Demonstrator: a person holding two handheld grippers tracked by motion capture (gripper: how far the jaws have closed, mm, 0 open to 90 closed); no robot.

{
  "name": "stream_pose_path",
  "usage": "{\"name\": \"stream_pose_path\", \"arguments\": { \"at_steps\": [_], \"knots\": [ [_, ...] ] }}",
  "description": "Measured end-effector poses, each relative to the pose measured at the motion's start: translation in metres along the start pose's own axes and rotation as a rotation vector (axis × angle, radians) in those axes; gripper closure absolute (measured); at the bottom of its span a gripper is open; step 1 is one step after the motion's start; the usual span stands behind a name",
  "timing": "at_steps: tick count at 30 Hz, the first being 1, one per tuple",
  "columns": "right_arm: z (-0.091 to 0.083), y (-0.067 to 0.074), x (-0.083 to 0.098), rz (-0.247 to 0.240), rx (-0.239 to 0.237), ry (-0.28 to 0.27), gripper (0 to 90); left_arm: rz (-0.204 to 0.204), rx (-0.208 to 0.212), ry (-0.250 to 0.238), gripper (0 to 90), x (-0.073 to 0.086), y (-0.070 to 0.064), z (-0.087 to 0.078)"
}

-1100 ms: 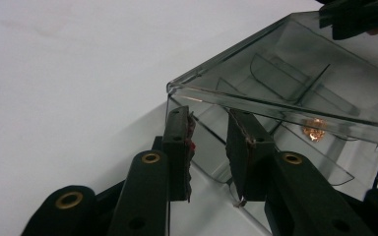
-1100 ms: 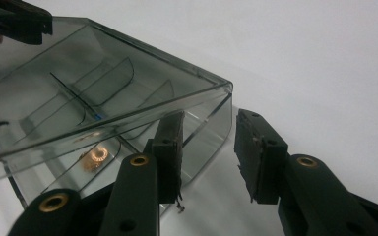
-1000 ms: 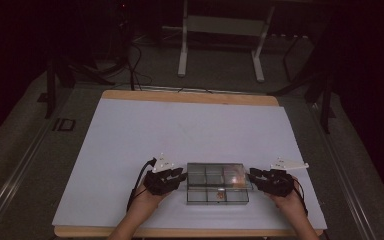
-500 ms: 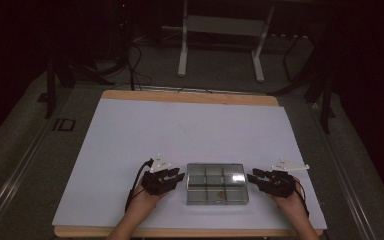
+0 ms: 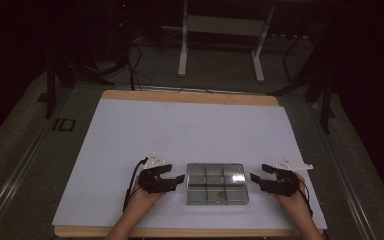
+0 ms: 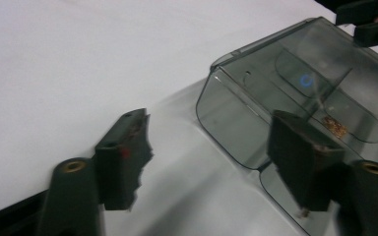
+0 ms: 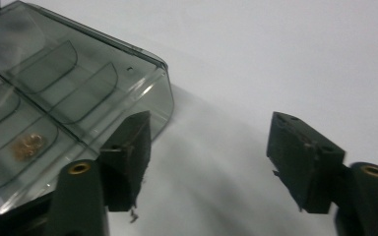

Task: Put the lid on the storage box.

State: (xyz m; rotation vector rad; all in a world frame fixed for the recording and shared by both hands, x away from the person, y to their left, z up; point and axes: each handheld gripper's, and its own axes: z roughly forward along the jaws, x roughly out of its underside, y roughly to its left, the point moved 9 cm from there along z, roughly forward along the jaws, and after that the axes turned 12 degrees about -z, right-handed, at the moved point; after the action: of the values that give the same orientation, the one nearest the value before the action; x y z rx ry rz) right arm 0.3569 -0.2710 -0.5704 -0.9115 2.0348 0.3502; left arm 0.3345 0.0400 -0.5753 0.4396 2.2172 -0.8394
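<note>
The box lies flat on the tabletop between both grippers. The left gripper and right gripper, jaws just opened and apart, sit just off its ends, clamping nothing.

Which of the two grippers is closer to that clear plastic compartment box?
The left gripper is nearer, its open jaws almost at the clear box's left end. The right gripper sits just off the box's right end, jaws open, with a slightly wider gap.

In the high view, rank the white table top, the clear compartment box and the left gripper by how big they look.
1. white table top, by far the largest.
2. clear compartment box.
3. left gripper, clearly smaller than the box.
</note>
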Motion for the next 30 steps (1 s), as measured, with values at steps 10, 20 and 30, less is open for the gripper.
{"name": "stream_pose_path", "arguments": {
  "at_steps": [10, 20, 30],
  "knots": [
    [-0.005, -0.005, -0.002, 0.002, -0.002, -0.036, 16.1, 0.001, -0.024, -0.018, 2.4, -0.003, 0.01, -0.002],
    [-0.004, -0.003, 0.002, -0.027, -0.002, -0.038, 14.7, 0.078, -0.065, -0.071, 2.4, -0.005, 0.011, -0.003],
    [-0.006, -0.006, 0.006, -0.025, 0.006, -0.048, 14.7, 0.116, -0.071, -0.082, 2.4, -0.008, 0.01, -0.009]
  ]
}}
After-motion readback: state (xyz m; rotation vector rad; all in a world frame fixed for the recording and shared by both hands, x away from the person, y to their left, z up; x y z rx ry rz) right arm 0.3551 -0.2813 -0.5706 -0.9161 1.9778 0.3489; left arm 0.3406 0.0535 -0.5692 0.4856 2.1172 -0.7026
